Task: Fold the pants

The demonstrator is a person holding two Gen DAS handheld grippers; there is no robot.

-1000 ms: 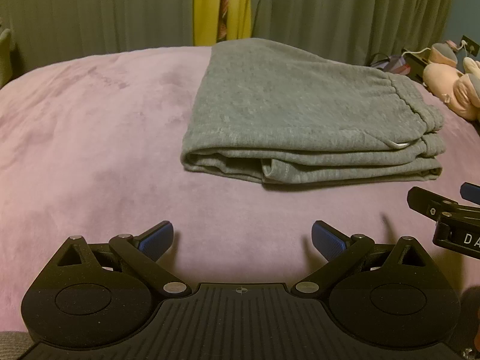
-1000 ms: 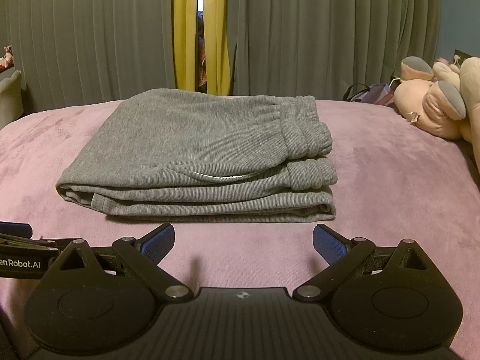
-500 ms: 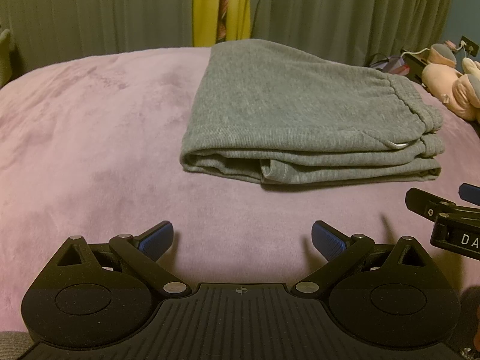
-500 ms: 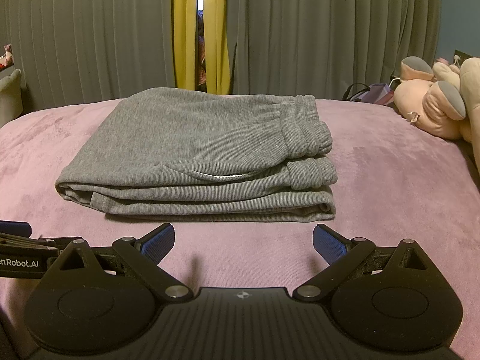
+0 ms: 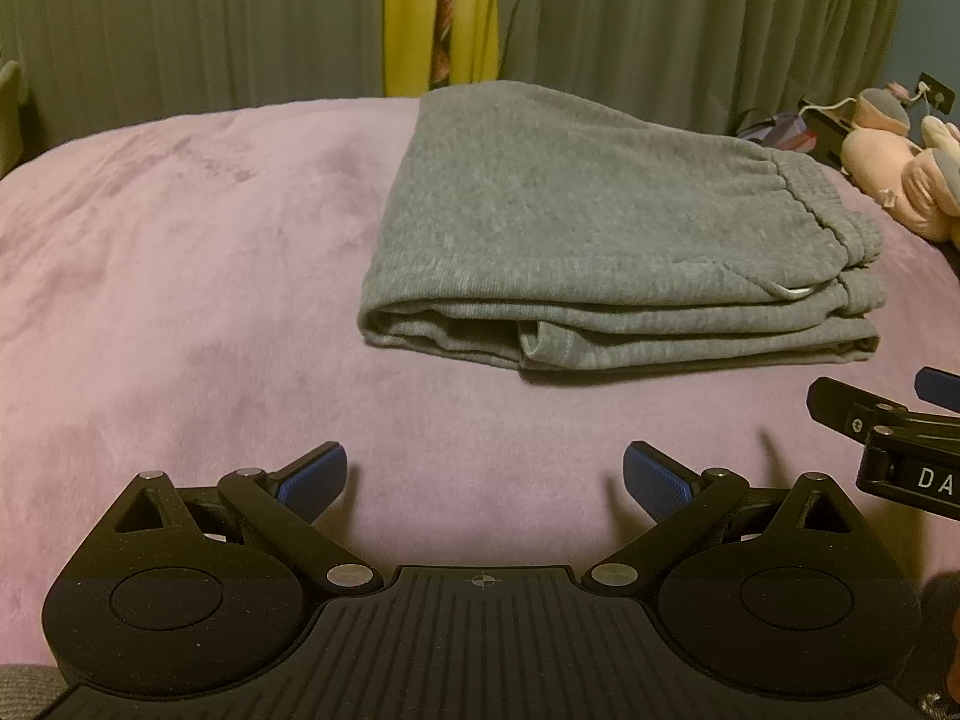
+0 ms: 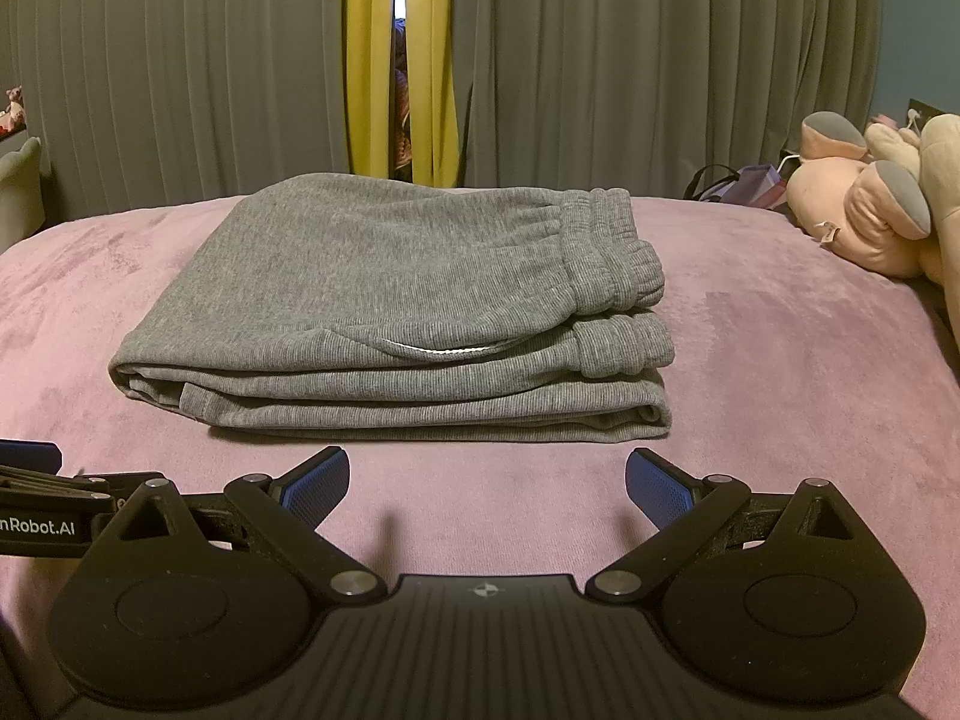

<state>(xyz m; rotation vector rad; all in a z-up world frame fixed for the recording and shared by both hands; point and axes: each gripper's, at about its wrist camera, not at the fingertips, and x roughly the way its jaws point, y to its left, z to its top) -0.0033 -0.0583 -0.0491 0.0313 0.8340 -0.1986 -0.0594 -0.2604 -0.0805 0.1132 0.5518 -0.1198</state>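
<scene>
Evidently folded pants (image 6: 390, 306), bedspread (image 6: 780, 360) margins bare.

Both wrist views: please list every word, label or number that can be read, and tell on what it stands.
"DA", cut off by the frame edge: white letters on the right gripper body, left wrist view.
"nRobot.AI", its start cut off: white letters on the left gripper body, right wrist view.
Nothing readable shows on the pants.

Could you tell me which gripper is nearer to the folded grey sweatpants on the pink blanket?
Right, by a little. The right gripper sits open directly before the folded grey sweatpants, while the left gripper, also open, is offset toward their left end. Neither touches them.
</scene>
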